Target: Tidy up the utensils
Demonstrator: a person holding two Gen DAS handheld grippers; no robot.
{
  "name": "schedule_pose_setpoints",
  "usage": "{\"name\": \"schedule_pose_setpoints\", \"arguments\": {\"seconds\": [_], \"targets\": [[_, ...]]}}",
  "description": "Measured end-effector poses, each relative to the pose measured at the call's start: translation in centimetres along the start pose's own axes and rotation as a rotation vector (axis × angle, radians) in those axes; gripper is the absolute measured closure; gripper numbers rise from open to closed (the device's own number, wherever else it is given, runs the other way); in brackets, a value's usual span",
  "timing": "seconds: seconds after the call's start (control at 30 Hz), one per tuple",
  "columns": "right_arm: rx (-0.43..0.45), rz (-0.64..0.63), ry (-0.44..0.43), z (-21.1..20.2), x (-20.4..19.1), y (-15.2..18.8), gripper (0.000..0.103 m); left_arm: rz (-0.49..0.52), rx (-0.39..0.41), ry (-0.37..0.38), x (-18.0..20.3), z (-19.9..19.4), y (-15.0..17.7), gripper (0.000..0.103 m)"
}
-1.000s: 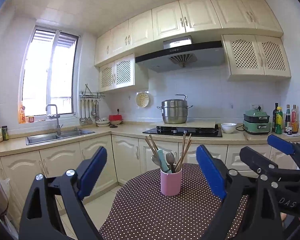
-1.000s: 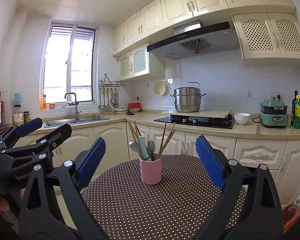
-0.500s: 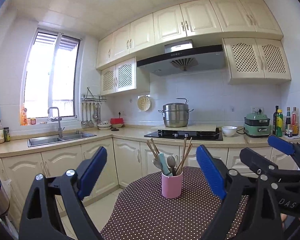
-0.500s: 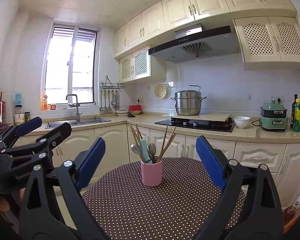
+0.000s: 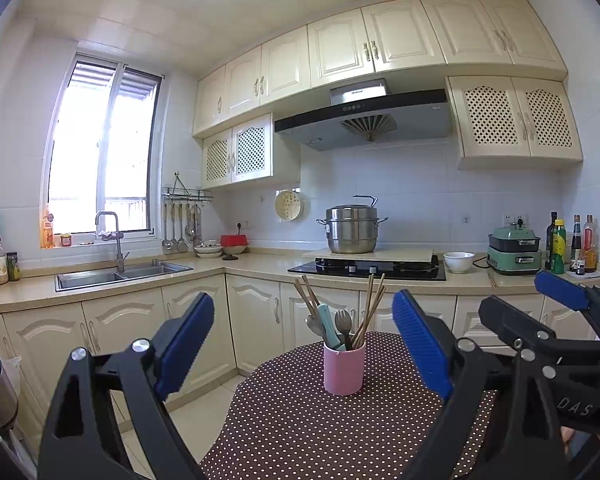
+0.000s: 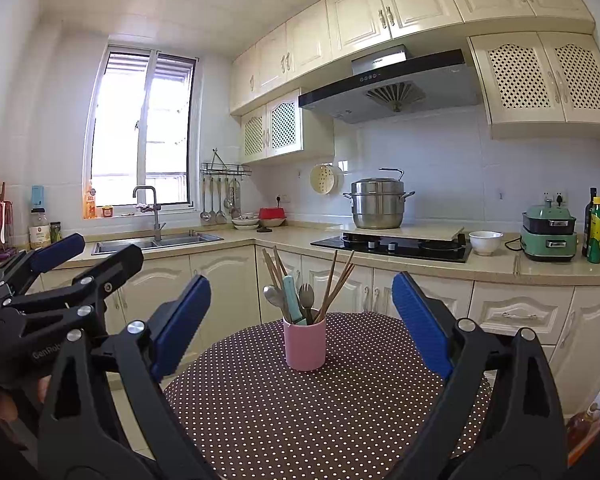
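Both views had tipped down a little since the earlier pictures, so the pink cup (image 5: 344, 368) sat lower in each frame and the ceiling showed more. It stood upright near the middle of both frames, on the round table (image 6: 340, 408) with its brown cloth and white dots. All the utensils (image 6: 296, 300) we could see were in the cup: thin wooden chopsticks, shiny metal spoons and something with a smooth teal handle. None lay loose on the cloth. That would fit a job all done, or one where they had to come out and be sorted. The left gripper (image 5: 304, 346) and right gripper (image 6: 302, 320) were both spread wide, holding nothing, with ridged blue pads.
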State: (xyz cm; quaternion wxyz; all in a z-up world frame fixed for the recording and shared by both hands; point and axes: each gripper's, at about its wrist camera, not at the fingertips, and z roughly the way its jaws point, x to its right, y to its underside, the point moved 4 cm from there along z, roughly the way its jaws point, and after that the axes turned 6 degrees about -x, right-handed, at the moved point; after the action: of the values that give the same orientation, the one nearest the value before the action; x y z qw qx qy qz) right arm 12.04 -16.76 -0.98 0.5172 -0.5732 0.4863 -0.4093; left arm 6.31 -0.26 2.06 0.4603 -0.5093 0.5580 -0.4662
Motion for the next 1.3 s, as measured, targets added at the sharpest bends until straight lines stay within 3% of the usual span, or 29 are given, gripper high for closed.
{"name": "schedule_pose_setpoints", "arguments": {"seconds": [1.3], "targets": [[-0.02,0.008,0.001,0.12,0.01,0.58,0.012,-0.007,-0.022,0.001,-0.12,0.47,0.63,0.014]]}}
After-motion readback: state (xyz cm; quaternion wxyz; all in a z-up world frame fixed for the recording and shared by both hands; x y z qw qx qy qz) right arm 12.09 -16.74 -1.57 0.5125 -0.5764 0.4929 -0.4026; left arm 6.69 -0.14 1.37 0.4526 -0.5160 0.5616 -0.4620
